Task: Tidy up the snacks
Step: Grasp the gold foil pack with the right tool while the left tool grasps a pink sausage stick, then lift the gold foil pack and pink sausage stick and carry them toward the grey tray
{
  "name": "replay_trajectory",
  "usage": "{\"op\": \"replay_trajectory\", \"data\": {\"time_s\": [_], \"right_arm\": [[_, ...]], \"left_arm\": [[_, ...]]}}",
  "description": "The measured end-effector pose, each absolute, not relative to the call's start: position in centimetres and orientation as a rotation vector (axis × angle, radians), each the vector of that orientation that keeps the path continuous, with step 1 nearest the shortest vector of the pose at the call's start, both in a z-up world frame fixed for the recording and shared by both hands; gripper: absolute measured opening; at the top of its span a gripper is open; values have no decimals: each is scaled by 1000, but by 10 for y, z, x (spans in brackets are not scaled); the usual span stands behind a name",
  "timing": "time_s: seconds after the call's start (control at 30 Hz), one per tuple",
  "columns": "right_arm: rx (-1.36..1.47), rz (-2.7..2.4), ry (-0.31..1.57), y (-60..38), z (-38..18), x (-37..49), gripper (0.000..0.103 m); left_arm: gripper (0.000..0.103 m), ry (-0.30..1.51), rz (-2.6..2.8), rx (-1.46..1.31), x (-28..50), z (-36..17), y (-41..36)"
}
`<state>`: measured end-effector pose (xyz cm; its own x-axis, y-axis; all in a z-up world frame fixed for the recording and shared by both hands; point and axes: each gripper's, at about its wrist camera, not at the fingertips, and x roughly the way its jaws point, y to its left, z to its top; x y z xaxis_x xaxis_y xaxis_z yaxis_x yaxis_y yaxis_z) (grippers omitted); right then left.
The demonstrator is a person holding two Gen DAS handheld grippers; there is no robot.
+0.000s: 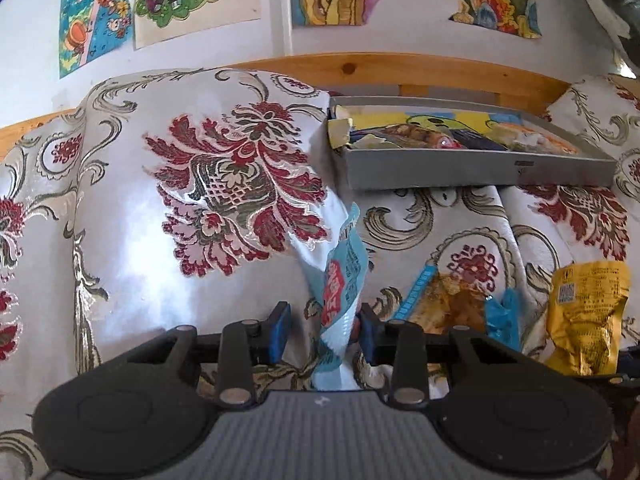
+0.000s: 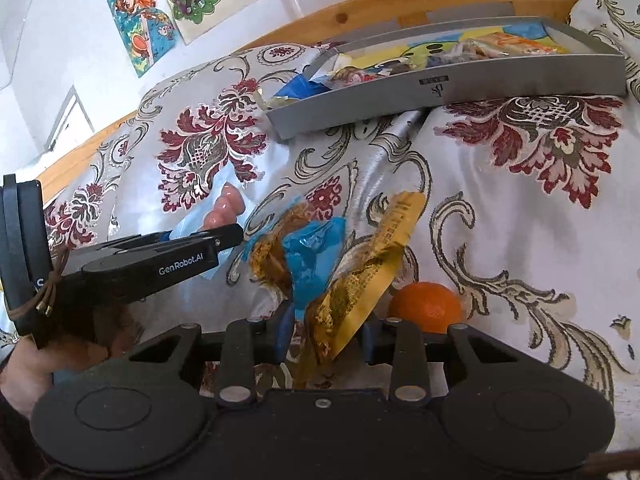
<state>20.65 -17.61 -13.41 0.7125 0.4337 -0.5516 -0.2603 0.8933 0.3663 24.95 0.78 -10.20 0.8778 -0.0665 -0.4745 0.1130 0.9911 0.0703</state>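
Showing two packets in hand and a box part filled. Left gripper [image 1: 324, 330], lower centre of the left wrist view: blue pads narrowed around a pale blue packet [image 1: 340, 280] with a red label, apparently pinched, though contact on the left-hand pad not plain; packet rising toward frame centre. Right gripper [image 2: 326, 330], lower centre of the right wrist view: fingers narrow, seemingly closed on the lower end of a yellow packet [image 2: 360, 272], tilted toward upper right, with the pads only partly seen behind the wrapper.

Just beyond the fingers, on the patterned cloth [image 2: 500, 220]: a clear packet with blue ends [image 2: 296, 256] holding brown contents, touching the yellow packet at centre of frame; an orange fruit [image 2: 426, 304] lower right of centre, just beside the right-hand finger. Same clear packet [image 1: 452, 296] at lower right of the left wrist view.

Farther out, upper right in both views: grey box [image 1: 472, 168] resting on the cloth near a wooden rail [image 1: 400, 68], already holding several wrappers, none told apart. Drawings on the wall [image 1: 160, 0] across the top.

Progress, as judged: under way, perhaps past half. Left to do: both held packets into the box, then the clear packet; the fruit's place uncertain.
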Motion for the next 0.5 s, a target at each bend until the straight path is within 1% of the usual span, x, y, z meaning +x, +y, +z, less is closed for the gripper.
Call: {"op": "replay_trajectory", "data": {"time_s": [0.2, 0.27, 0.3, 0.37, 0.5], "right_arm": [[252, 393, 673, -168, -140, 210, 36], [245, 389, 653, -166, -139, 209, 34], [243, 391, 645, -165, -138, 208, 33], [230, 390, 642, -163, -138, 208, 29], [191, 378, 644, -157, -140, 208, 22]], "left_arm": [[40, 473, -91, 85, 249, -108, 10], [39, 466, -90, 89, 248, -109, 9], [38, 462, -90, 91, 248, -109, 9], [28, 454, -83, 93, 246, -108, 9], [24, 454, -89, 83, 245, -107, 11]]}}
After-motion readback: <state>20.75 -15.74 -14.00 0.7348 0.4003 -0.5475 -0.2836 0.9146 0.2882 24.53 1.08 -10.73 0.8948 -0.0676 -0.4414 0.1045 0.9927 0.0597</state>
